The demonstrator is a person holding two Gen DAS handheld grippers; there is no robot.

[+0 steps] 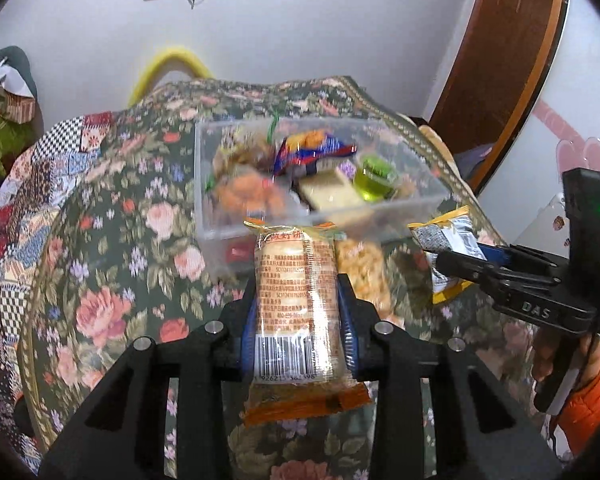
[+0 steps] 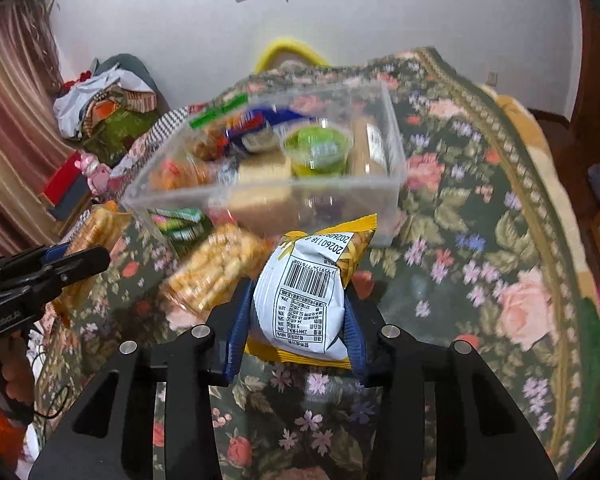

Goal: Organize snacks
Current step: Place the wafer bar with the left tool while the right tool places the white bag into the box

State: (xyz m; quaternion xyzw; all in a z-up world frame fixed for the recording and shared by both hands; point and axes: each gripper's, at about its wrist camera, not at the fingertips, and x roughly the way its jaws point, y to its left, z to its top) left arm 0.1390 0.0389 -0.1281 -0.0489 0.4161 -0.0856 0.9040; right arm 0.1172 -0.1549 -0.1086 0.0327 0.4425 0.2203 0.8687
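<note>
My left gripper point(image 1: 298, 312) is shut on an orange biscuit packet point(image 1: 294, 300), held above the floral table just in front of the clear plastic box point(image 1: 220, 224). My right gripper point(image 2: 298, 320) is shut on a yellow and white snack bag point(image 2: 308, 300), also in front of the box point(image 2: 392, 152). The box holds several snacks, among them a green jelly cup point(image 1: 374, 178) and a blue and red packet point(image 1: 312, 150). A packet of yellow puffs point(image 2: 216, 272) lies on the table between the grippers. The right gripper with its bag point(image 1: 446, 236) shows in the left wrist view.
A green striped packet point(image 2: 180, 226) lies by the box's near left corner. The floral tablecloth point(image 2: 480, 240) covers the round table. A patchwork cloth point(image 1: 28, 184) and clutter lie at the left. A wooden door frame point(image 1: 508, 60) stands at the right.
</note>
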